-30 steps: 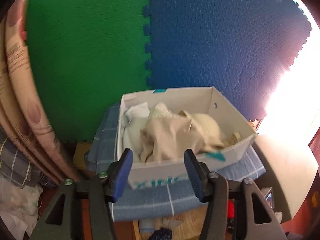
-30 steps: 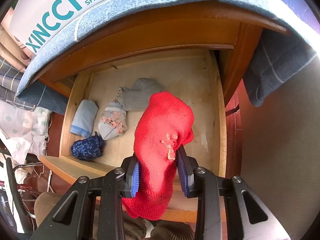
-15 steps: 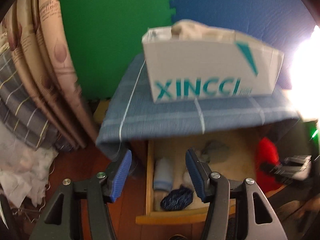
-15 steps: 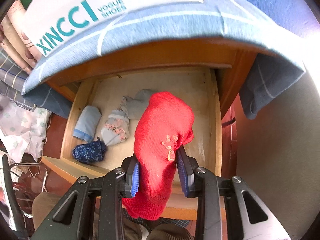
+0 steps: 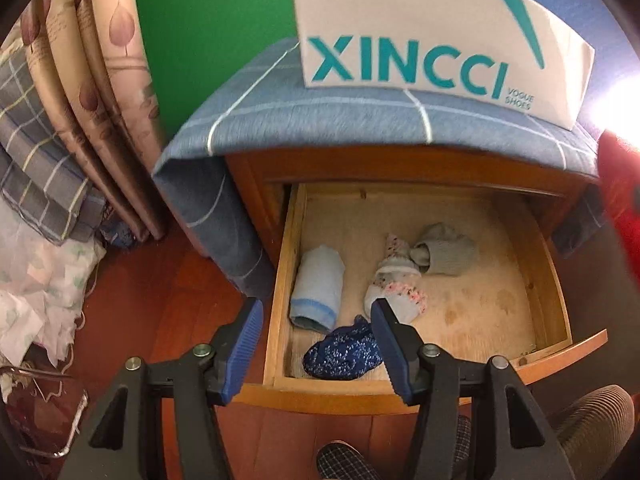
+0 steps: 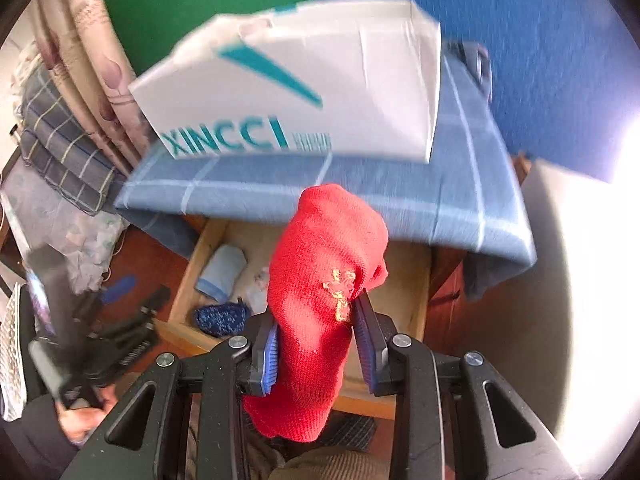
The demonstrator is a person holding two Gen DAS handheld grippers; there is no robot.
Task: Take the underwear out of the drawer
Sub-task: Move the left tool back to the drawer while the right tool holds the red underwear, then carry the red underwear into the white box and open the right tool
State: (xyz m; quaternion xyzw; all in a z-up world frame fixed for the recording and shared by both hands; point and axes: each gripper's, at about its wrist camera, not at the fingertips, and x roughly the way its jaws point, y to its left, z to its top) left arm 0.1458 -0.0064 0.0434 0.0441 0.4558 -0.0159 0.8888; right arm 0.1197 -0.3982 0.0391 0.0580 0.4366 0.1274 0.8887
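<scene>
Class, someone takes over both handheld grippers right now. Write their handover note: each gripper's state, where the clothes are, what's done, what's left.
Right gripper: shut on the red garment, held above the open drawer.
Left gripper: open, empty, poised over the drawer's front left.
In the drawer: light blue roll, dark blue bundle, floral white piece, grey piece.
Done: red garment is out.
Left: set it down, probably in the white shoebox; remove the other four.

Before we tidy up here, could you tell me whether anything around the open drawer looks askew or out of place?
The white shoebox sits skewed on the blue checked cloth, its corner jutting past the front edge above the drawer. The rolled garments lie loosely scattered. Nothing looks spilled or damaged.
</scene>
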